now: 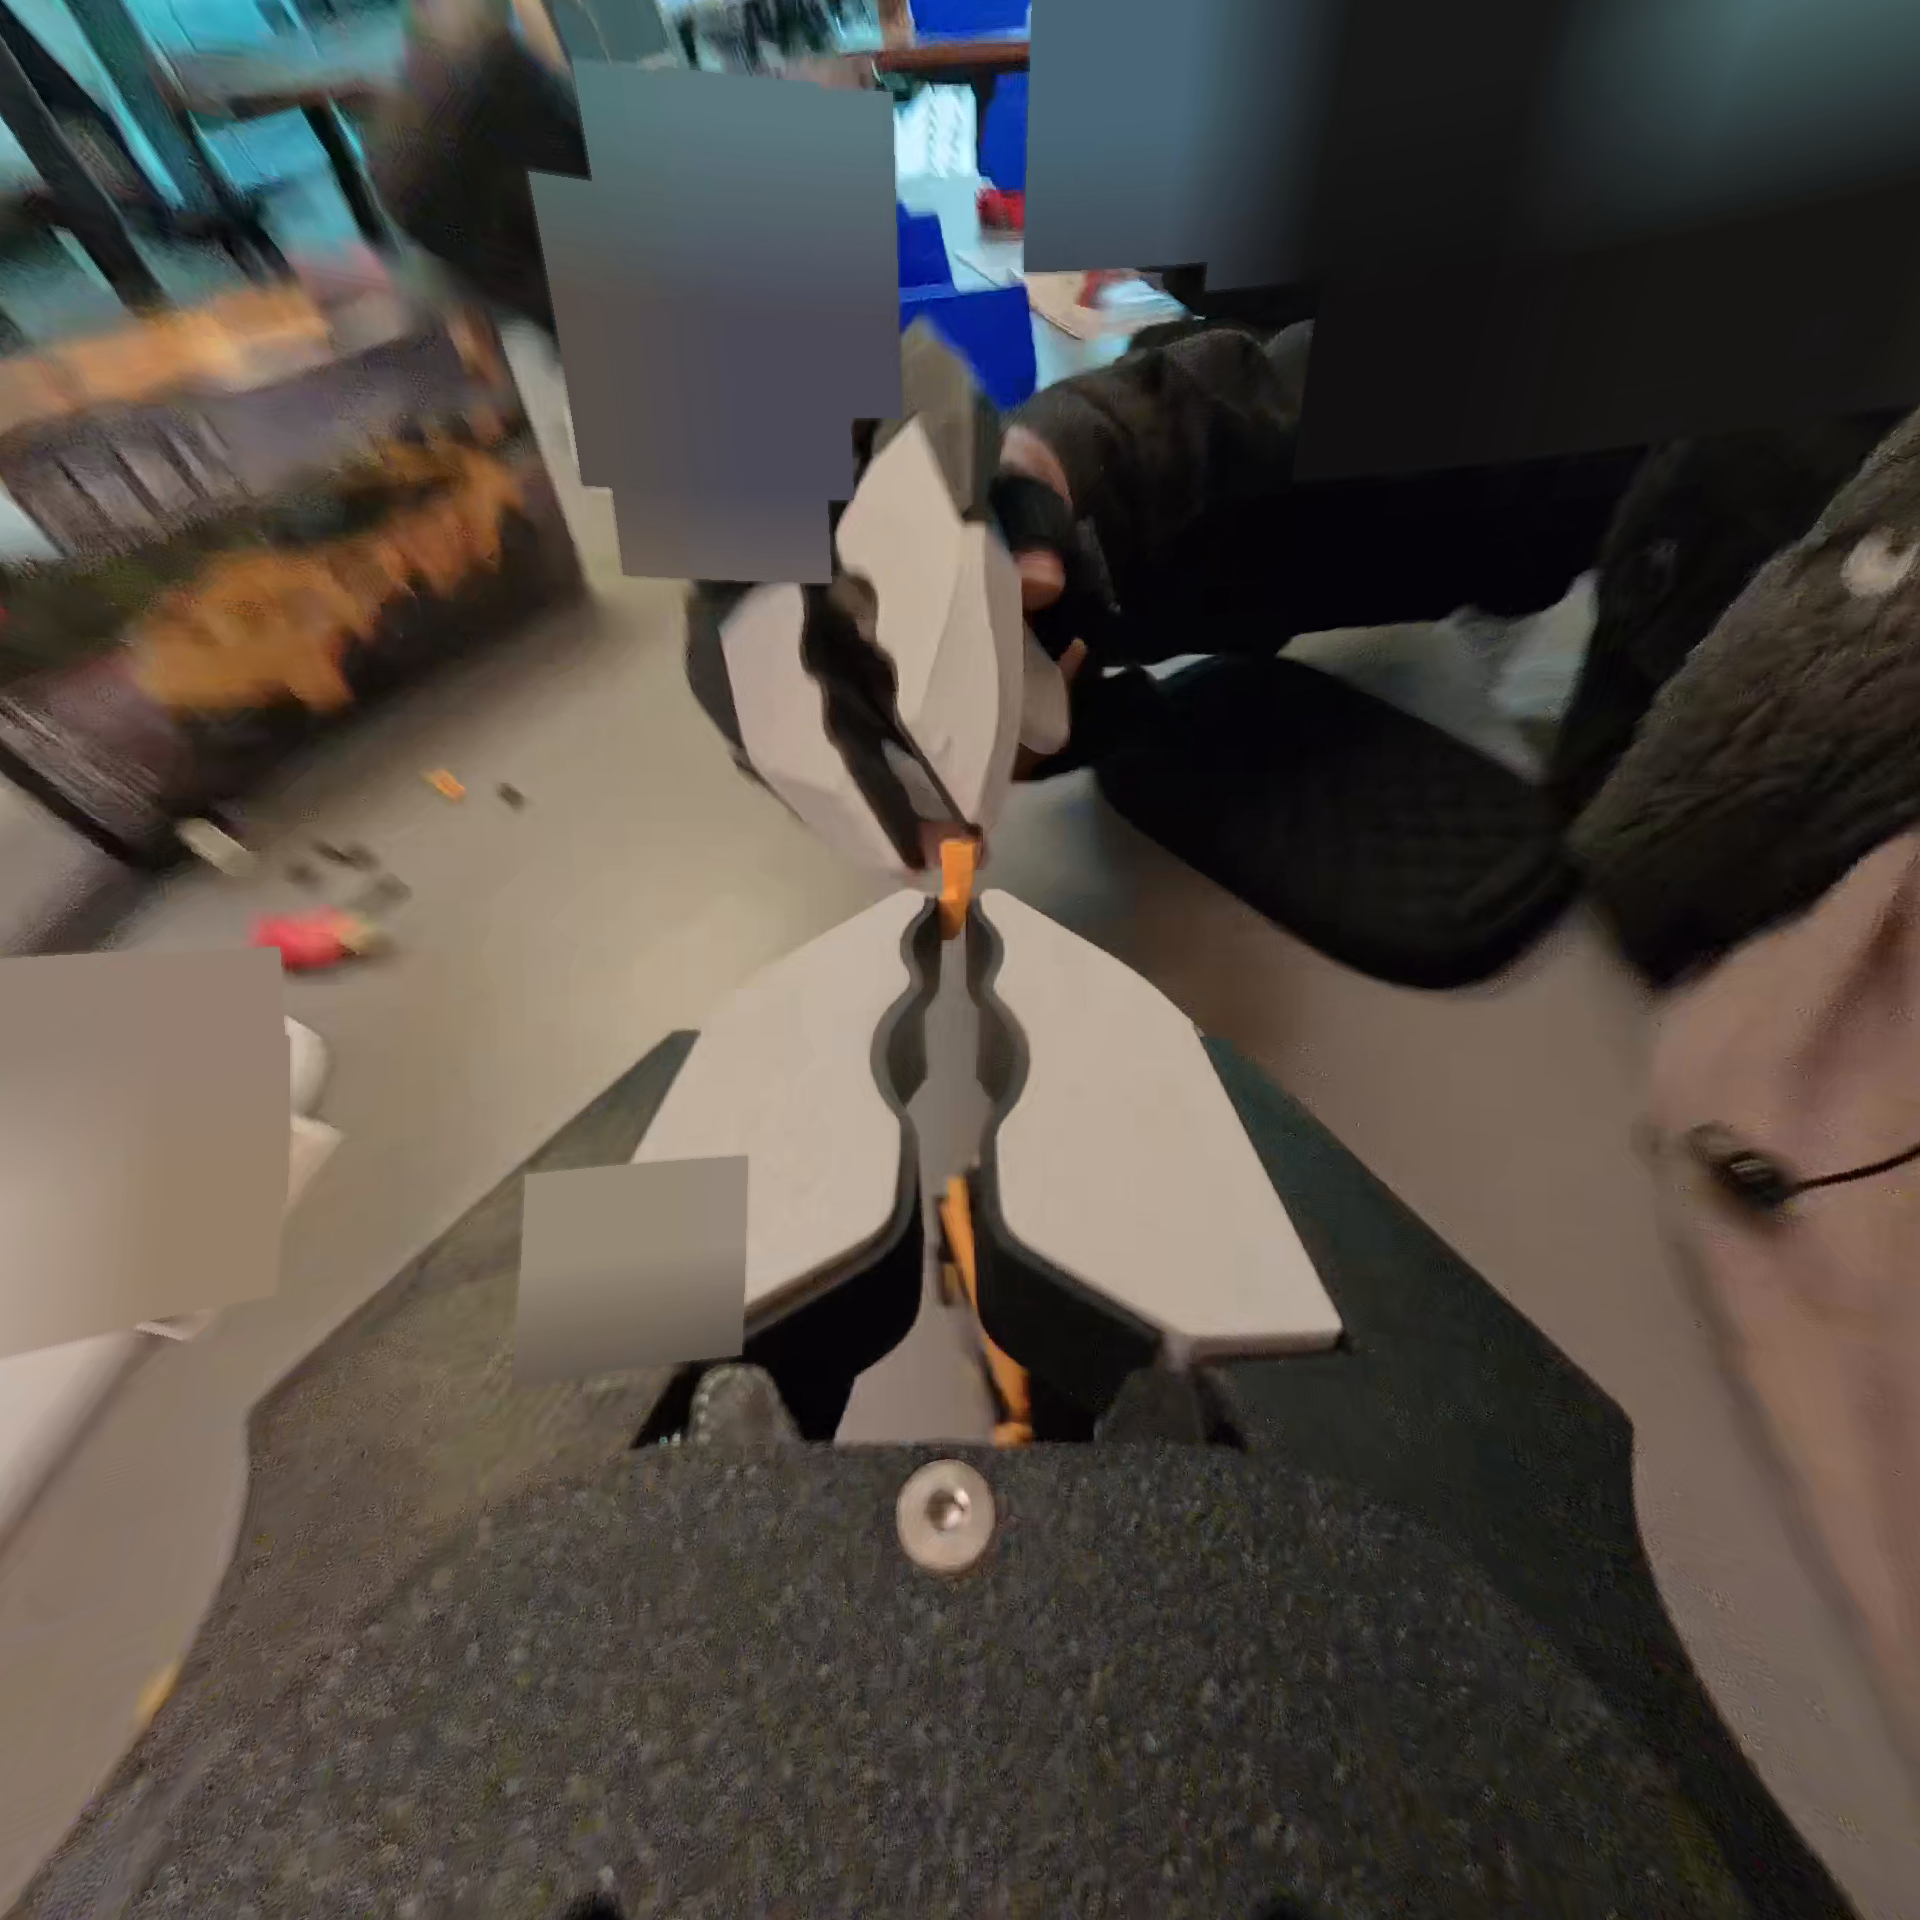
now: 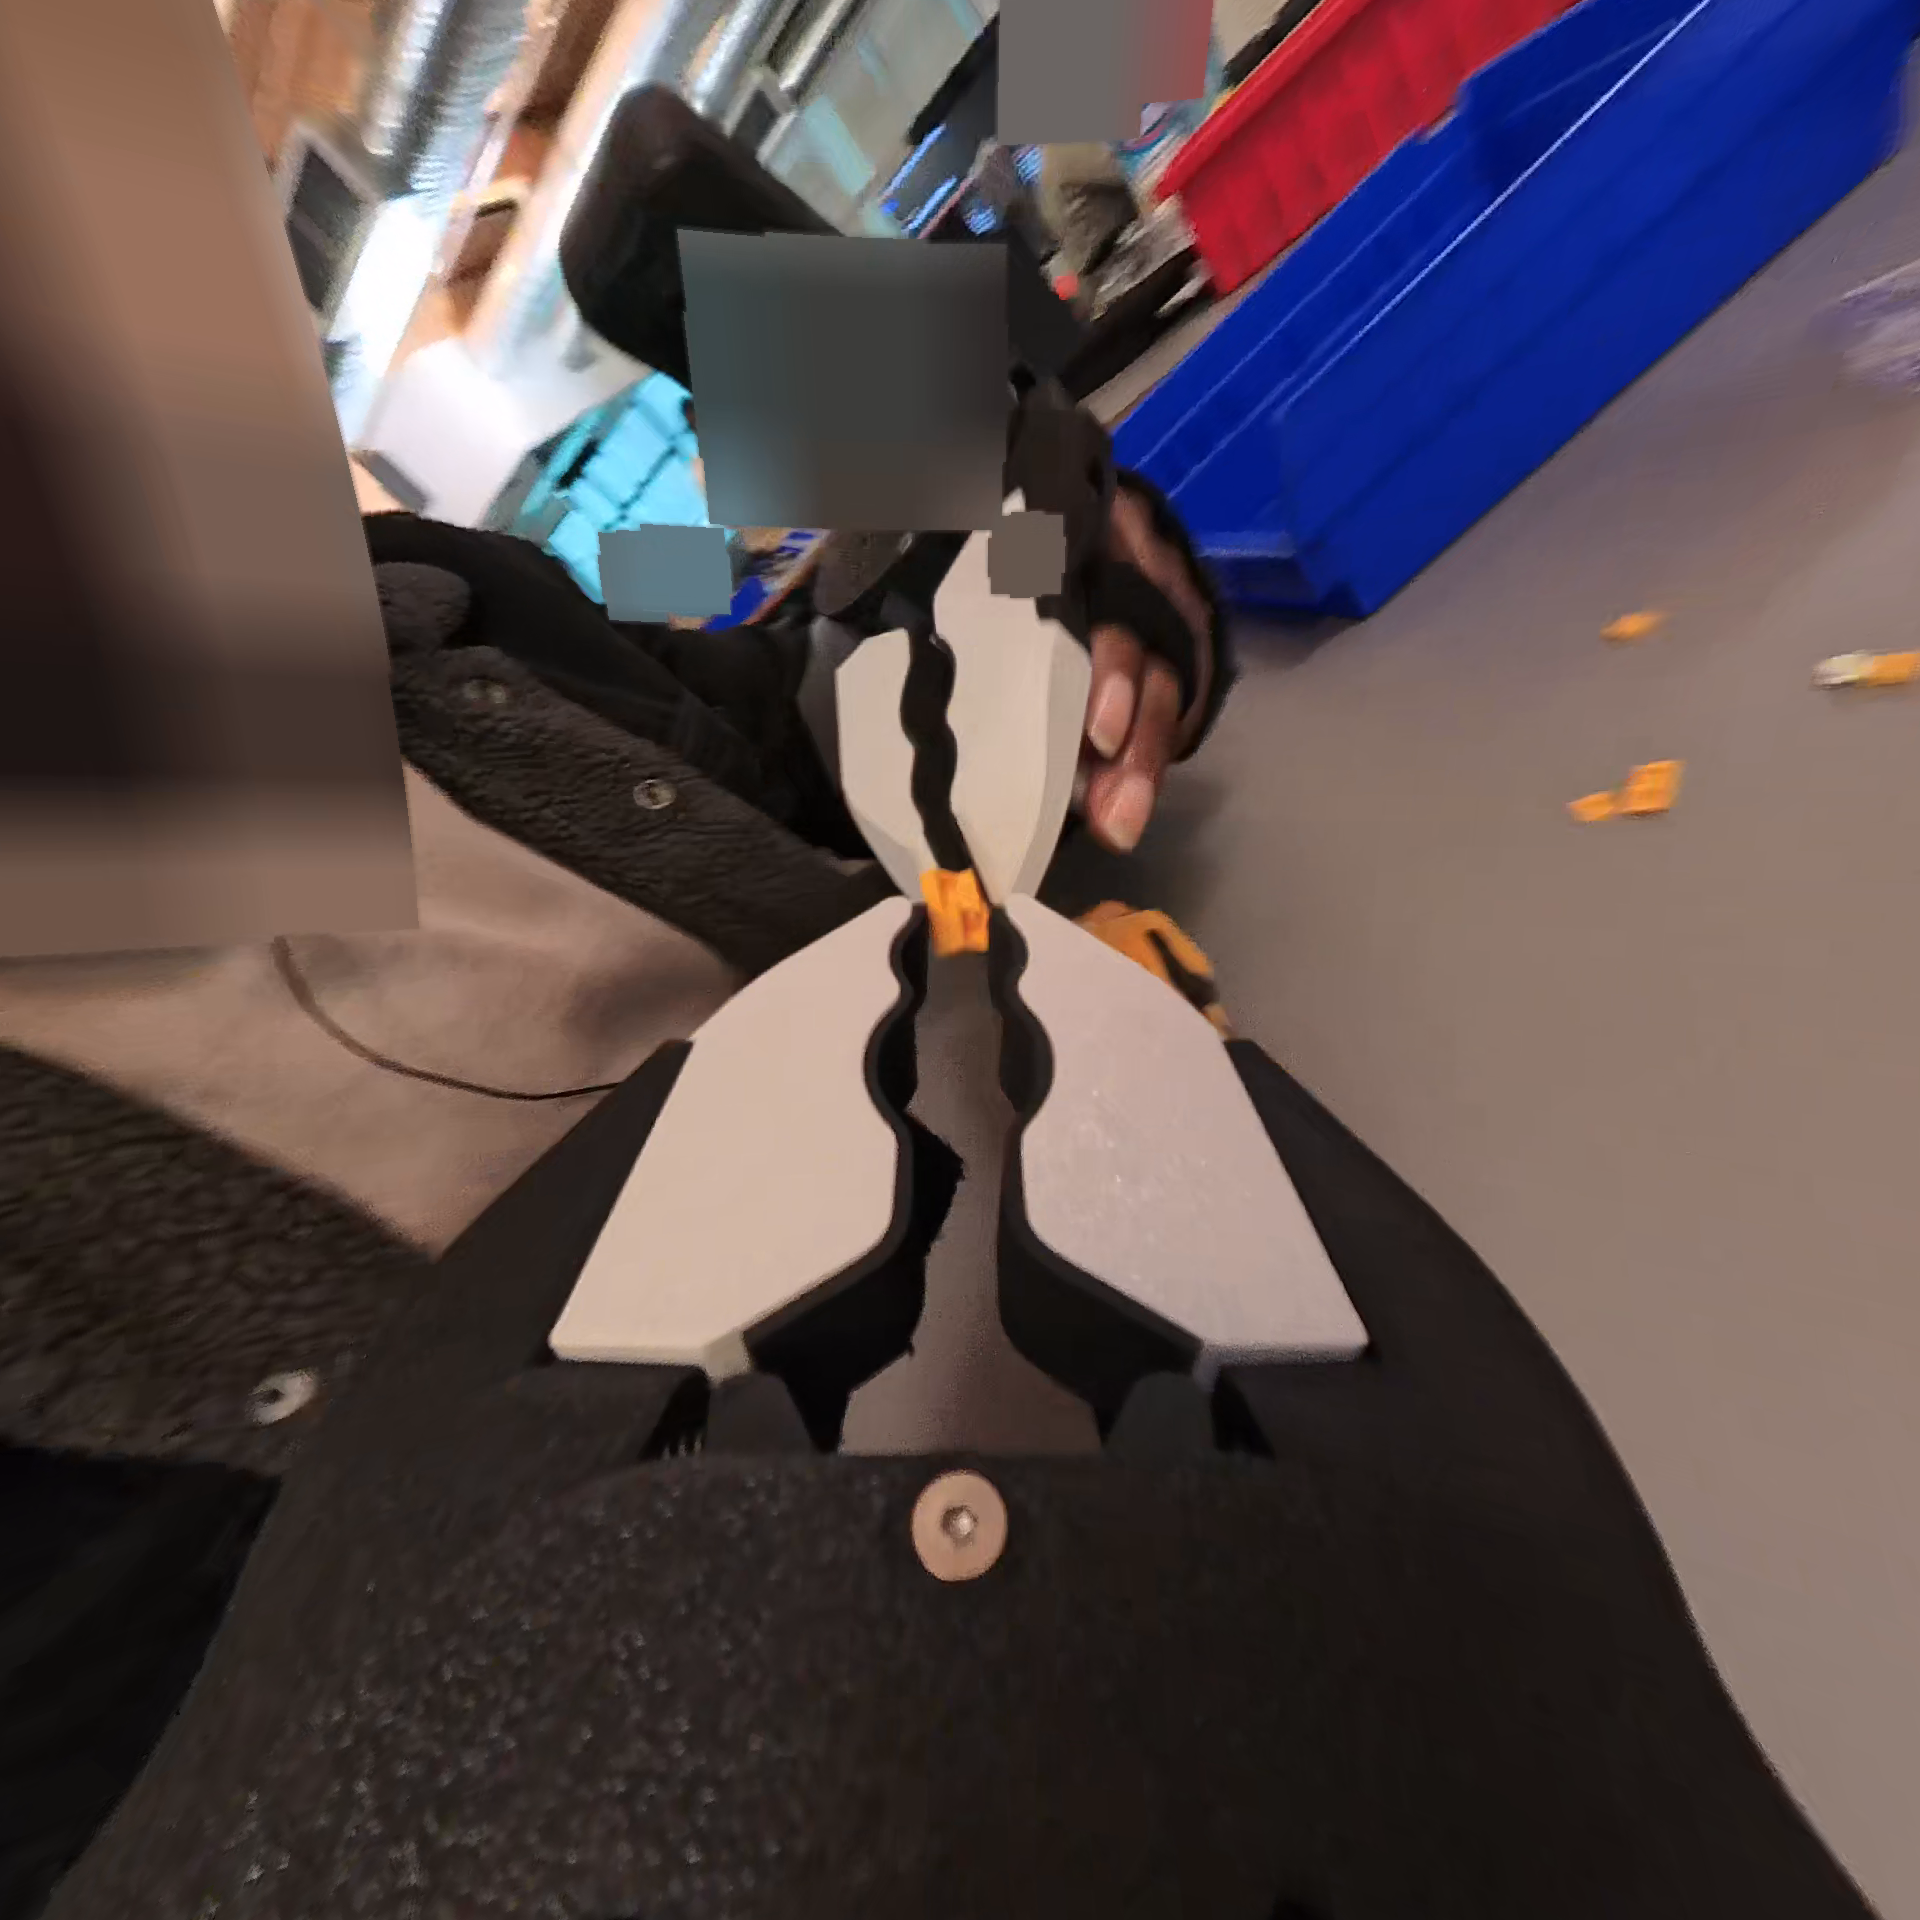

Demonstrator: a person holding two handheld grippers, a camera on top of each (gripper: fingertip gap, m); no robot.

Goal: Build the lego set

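A small orange plastic piece (image 1: 956, 883) hangs in the air between my two grippers, which meet tip to tip. My left gripper (image 1: 954, 916) is shut on its near end, with both pads pressed against its thin sides. My right gripper (image 1: 940, 836) comes in from above and grips the far end. In the right wrist view my right gripper (image 2: 961, 930) is shut on the same orange piece (image 2: 956, 912) across its wider side. There my left gripper (image 2: 951, 871) holds the other end. A person's hand (image 2: 1122, 748) holds the left gripper.
A grey surface (image 2: 1558, 1039) lies below, with loose orange pieces (image 2: 1631, 795) scattered on it. Blue bins (image 2: 1455, 364) and a red bin (image 2: 1330, 135) stand at the far right. An orange-and-black box (image 1: 260, 582), a red object (image 1: 312, 935) and dark small bits (image 1: 343, 862) lie at the left. The grippers are tip to tip, or close to it. About 25 cm separates my right fingertips from the red object (image 1: 312, 935).
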